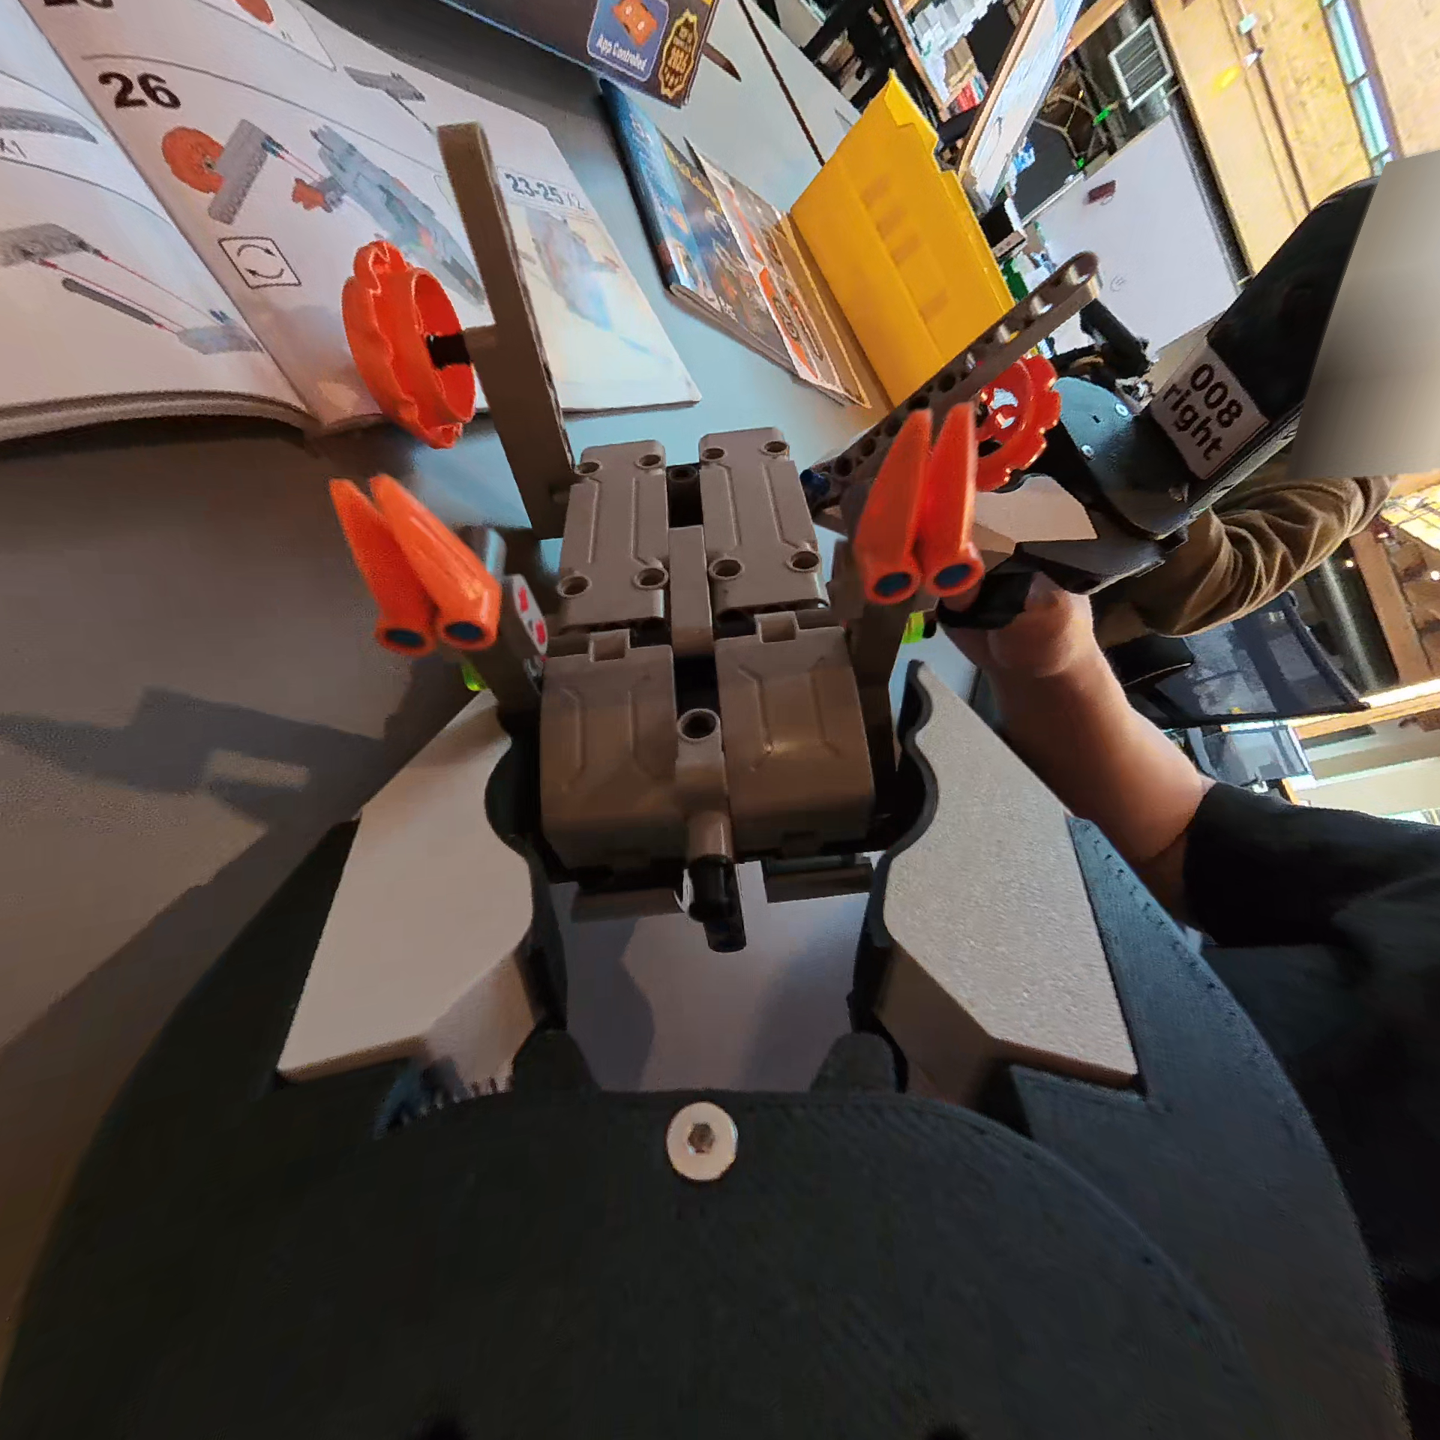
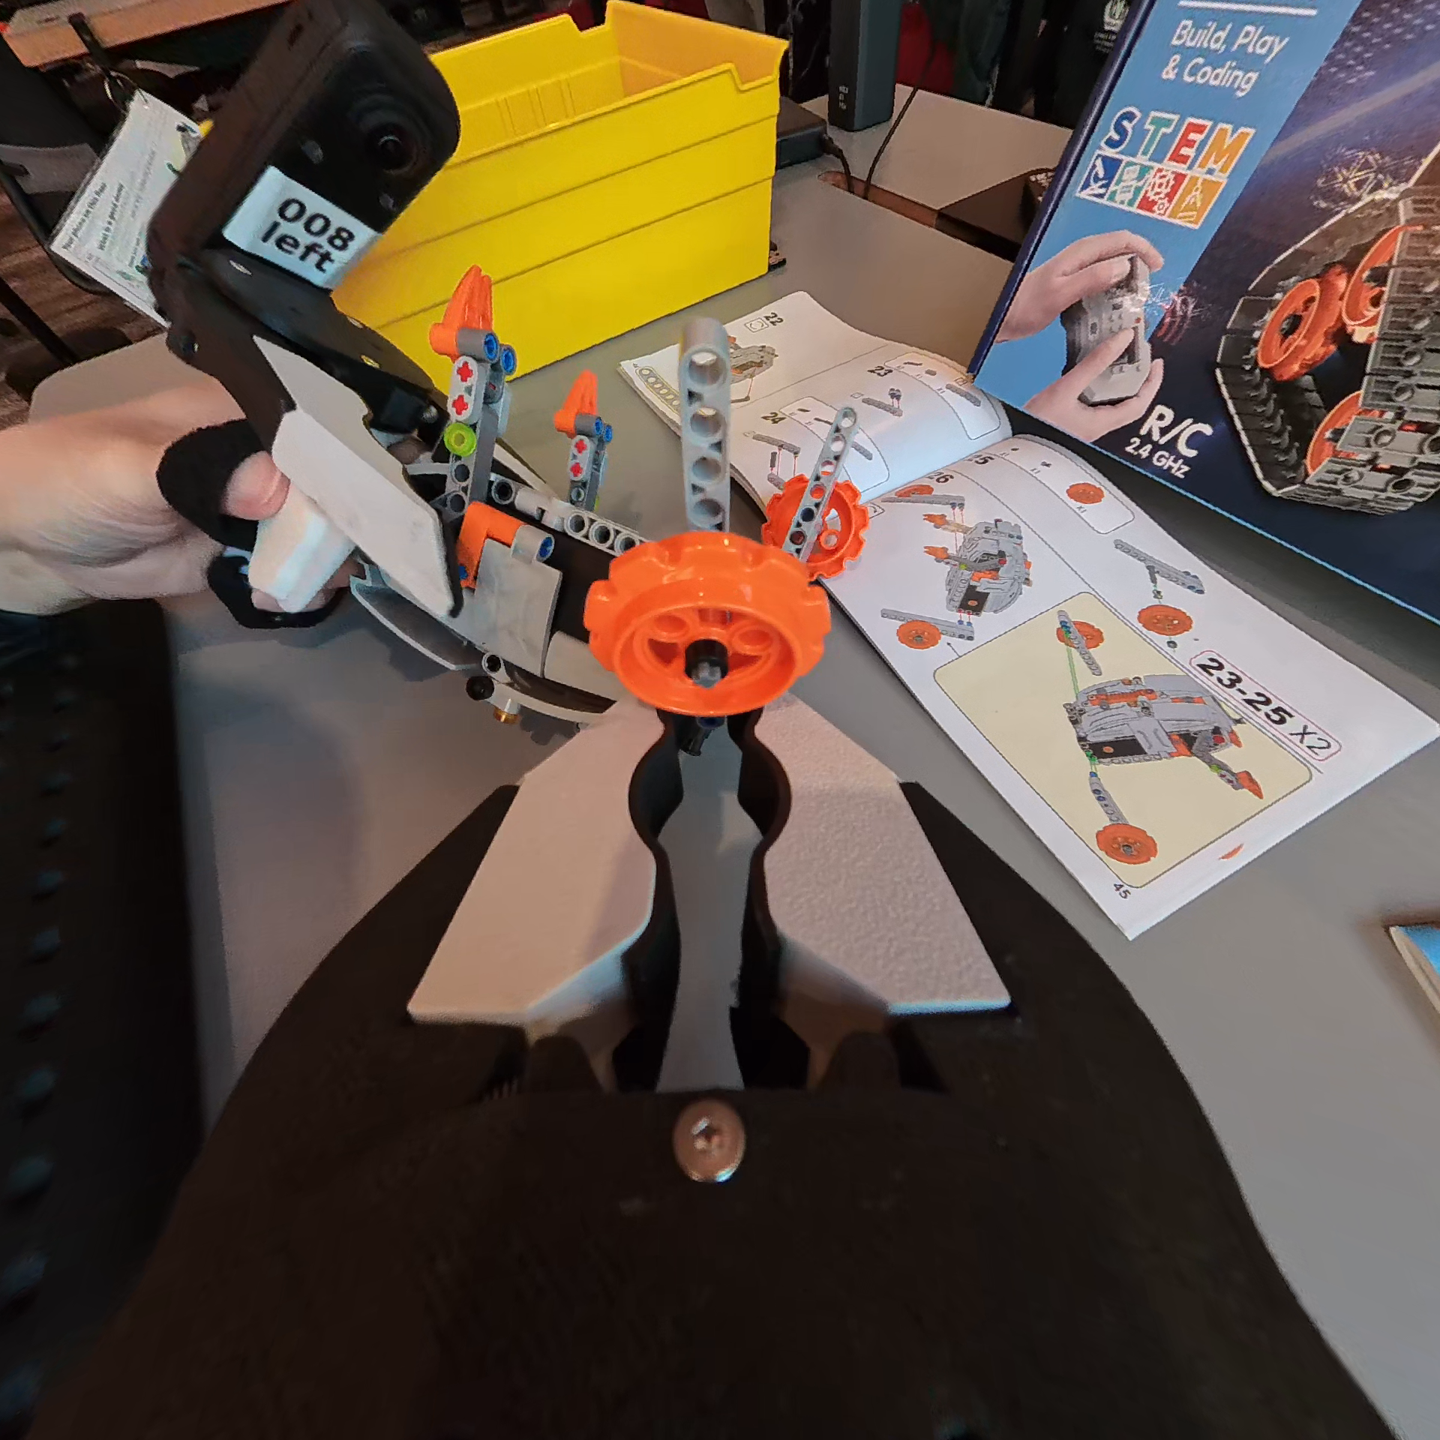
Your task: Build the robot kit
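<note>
My left gripper (image 1: 705,779) is shut on a grey brick-built model body (image 1: 693,577), one finger on each side of it. The model carries orange cone pairs (image 1: 421,569) and a grey beam with an orange wheel (image 1: 405,343) on its left. My right gripper (image 2: 705,721) is shut on the black pin under a second orange wheel (image 2: 705,639), which sits on an upright grey beam (image 2: 705,436). In the left wrist view that beam (image 1: 1013,335) reaches the model's right side, with the right gripper (image 1: 1036,506) behind it. The left gripper (image 2: 506,623) and the model (image 2: 530,545) show in the right wrist view.
An open instruction booklet (image 2: 1091,701) lies on the grey table (image 2: 351,779), also seen in the left wrist view (image 1: 156,234). A yellow bin (image 2: 592,179) stands behind the model. A blue product box (image 2: 1247,273) stands at the right. Leaflets (image 1: 725,234) lie beside the bin. There is about 7 centimetres between the tips of the two grippers.
</note>
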